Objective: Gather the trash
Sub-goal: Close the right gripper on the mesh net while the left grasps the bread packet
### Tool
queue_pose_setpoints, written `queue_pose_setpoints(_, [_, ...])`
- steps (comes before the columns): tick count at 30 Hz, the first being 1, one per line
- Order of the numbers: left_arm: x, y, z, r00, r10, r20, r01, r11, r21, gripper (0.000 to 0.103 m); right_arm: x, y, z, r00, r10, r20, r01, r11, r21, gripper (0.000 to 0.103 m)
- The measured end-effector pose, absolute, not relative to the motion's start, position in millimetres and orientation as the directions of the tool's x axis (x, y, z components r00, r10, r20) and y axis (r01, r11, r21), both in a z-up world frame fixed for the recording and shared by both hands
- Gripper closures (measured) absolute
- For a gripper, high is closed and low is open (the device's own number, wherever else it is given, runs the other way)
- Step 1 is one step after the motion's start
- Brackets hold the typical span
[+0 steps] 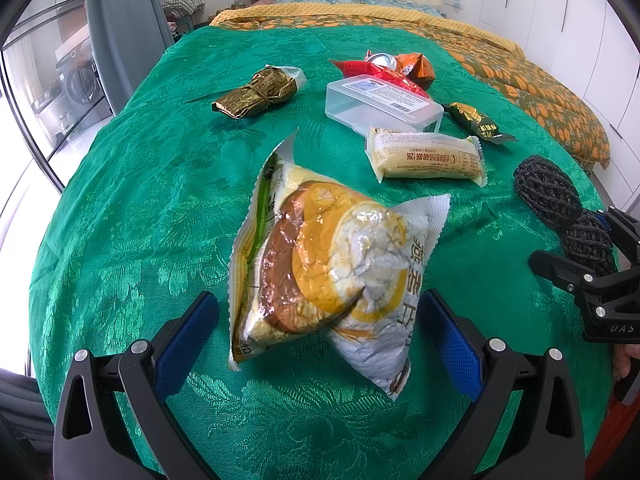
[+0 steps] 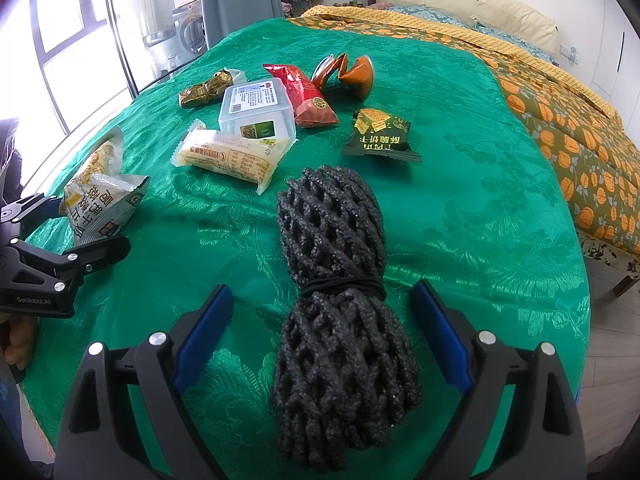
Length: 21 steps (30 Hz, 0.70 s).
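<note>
A crumpled yellow and white snack bag (image 1: 320, 272) lies on the green cloth (image 1: 120, 200), right between the blue pads of my left gripper (image 1: 320, 332). Its jaws stand wide and open, with a gap on the left side. A black foam net bundle (image 2: 344, 300), tied with a black band, lies between the pads of my right gripper (image 2: 322, 320). That gripper is open too, clear of the net on both sides. Each gripper also shows at the edge of the other view: the right gripper (image 1: 592, 280) and the left gripper (image 2: 60, 264).
Farther back on the cloth lie a clear plastic box (image 1: 380, 100), a cream bar wrapper (image 1: 424, 156), a dark green cracker packet (image 2: 378, 134), a red packet (image 2: 304, 94), an orange packet (image 2: 356, 74) and a gold-brown wrapper bundle (image 1: 256, 94). An orange quilt (image 2: 580, 132) lies to the right.
</note>
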State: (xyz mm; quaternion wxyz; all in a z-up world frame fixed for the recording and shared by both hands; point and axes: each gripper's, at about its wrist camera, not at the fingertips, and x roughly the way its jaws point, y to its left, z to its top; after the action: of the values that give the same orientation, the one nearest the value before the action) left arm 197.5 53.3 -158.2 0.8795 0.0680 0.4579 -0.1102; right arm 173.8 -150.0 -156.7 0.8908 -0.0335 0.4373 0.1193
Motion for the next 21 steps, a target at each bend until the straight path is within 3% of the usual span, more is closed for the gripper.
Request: queue_pose_setpoints(21, [197.4, 58.1, -155.7, 0.540, -0.176, -0.823, 0.288, 0.957, -0.016, 0.004, 175.2, -156.1, -154.6, 0.574, 0.228, -0.787, -0.254, 0.963, 0.094, 0.014])
